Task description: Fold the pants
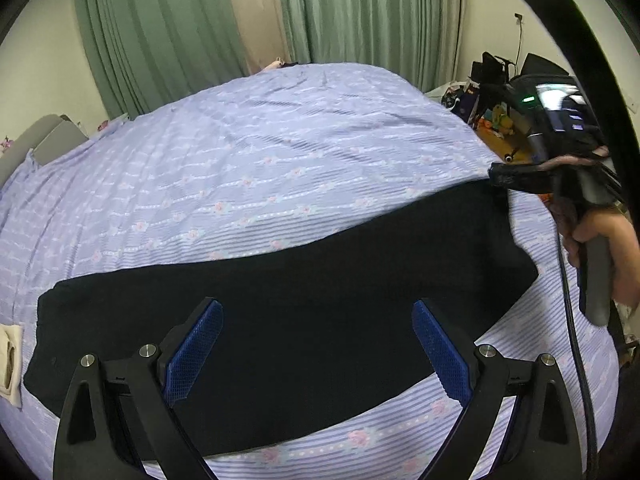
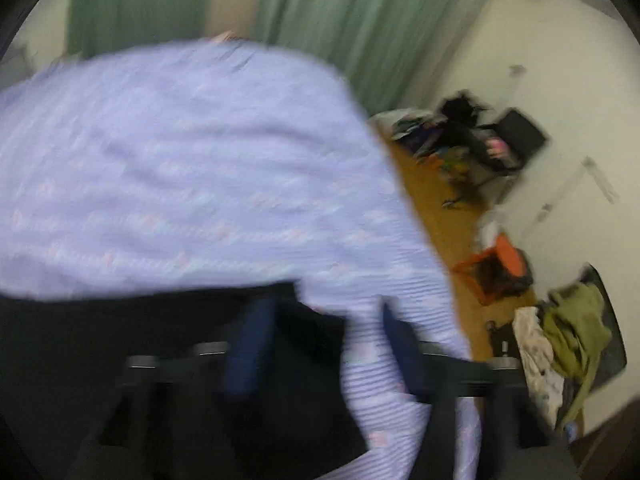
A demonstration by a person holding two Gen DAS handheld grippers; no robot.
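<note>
Black pants lie flat in a long band across the lavender flowered bed sheet. My left gripper hovers over their middle, open, its blue pads wide apart with nothing between them. My right gripper is at the pants' far right corner, held by a person's hand. The right wrist view is blurred. In it the right gripper stands open, its pads apart over the end of the pants and the sheet.
Green curtains hang behind the bed. A grey headboard is at the left, and a beige cloth item lies at the sheet's left edge. Right of the bed, the wooden floor holds bags, clothes and an orange box.
</note>
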